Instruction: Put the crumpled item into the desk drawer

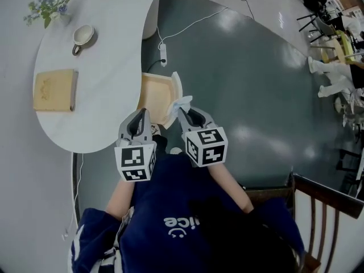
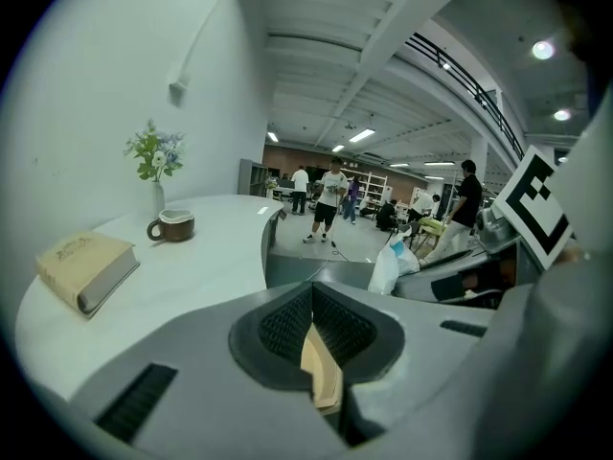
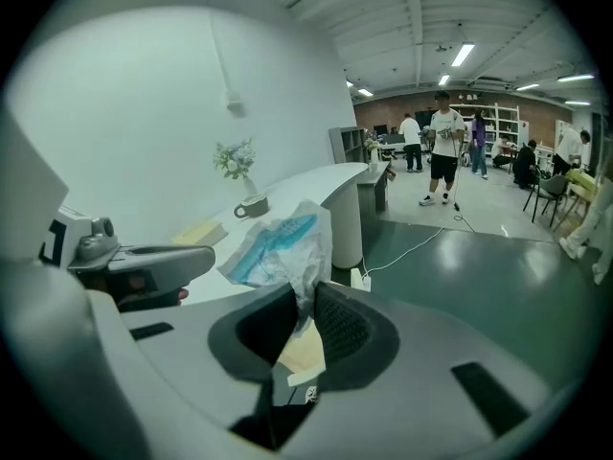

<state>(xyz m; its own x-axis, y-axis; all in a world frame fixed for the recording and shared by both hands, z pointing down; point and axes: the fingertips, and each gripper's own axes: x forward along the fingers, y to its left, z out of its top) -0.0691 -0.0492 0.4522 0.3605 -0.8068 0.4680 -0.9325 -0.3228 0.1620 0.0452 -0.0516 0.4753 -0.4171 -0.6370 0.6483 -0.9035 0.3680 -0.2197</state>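
Note:
The crumpled item (image 1: 183, 102), a white wrapper with blue print, sticks up out of my right gripper (image 1: 183, 112), which is shut on its lower end. In the right gripper view the crumpled item (image 3: 278, 242) fans out above the pads. It hangs over the right part of the open wooden desk drawer (image 1: 154, 92), beside the drawer's white front. My left gripper (image 1: 140, 114) is just left of it, at the desk's edge, with its pads together and nothing between them. From the left gripper view the crumpled item (image 2: 393, 262) shows to the right.
The white curved desk (image 1: 102, 67) carries a tan book (image 1: 55, 90), a cup (image 1: 83, 37) and a small vase of flowers (image 1: 48, 4). A power strip (image 1: 163, 53) lies on the grey floor. A dark wooden chair (image 1: 324, 203) is at lower right. People stand far off.

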